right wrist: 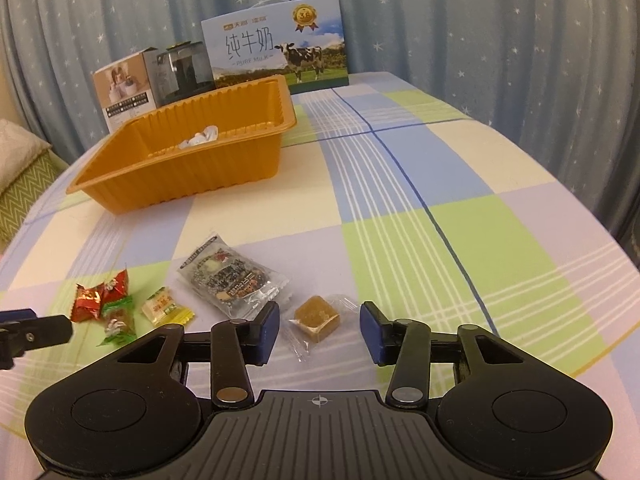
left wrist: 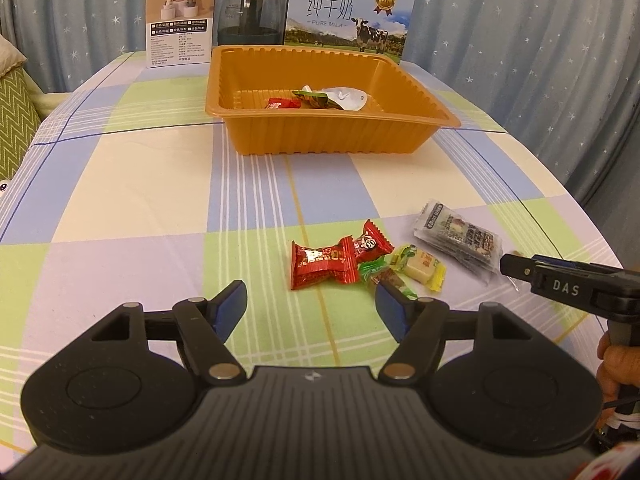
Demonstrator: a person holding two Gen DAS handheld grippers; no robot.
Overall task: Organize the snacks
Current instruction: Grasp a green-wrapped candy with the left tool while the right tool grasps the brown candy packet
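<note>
An orange tray (left wrist: 320,136) (right wrist: 180,184) at the back of the checked tablecloth holds a red candy (left wrist: 278,103), a green packet (left wrist: 314,100) and a white packet (left wrist: 344,98). Loose near the front lie two red candies (left wrist: 322,266) (right wrist: 94,300), a green candy (left wrist: 384,280), a yellow candy (left wrist: 420,268) (right wrist: 166,306) and a dark snack packet (left wrist: 460,236) (right wrist: 232,276). My left gripper (left wrist: 310,304) stands open just short of the red candies. My right gripper (right wrist: 320,320) is open around a brown cube candy (right wrist: 318,320) in clear wrap, pads apart from it.
Behind the tray stand a milk carton box (left wrist: 348,20), a dark glass jug (left wrist: 250,12) and a small white box (left wrist: 180,24). A blue starred curtain hangs behind. A green cushion (left wrist: 16,120) lies left of the table. A hand (left wrist: 618,364) grips the right tool.
</note>
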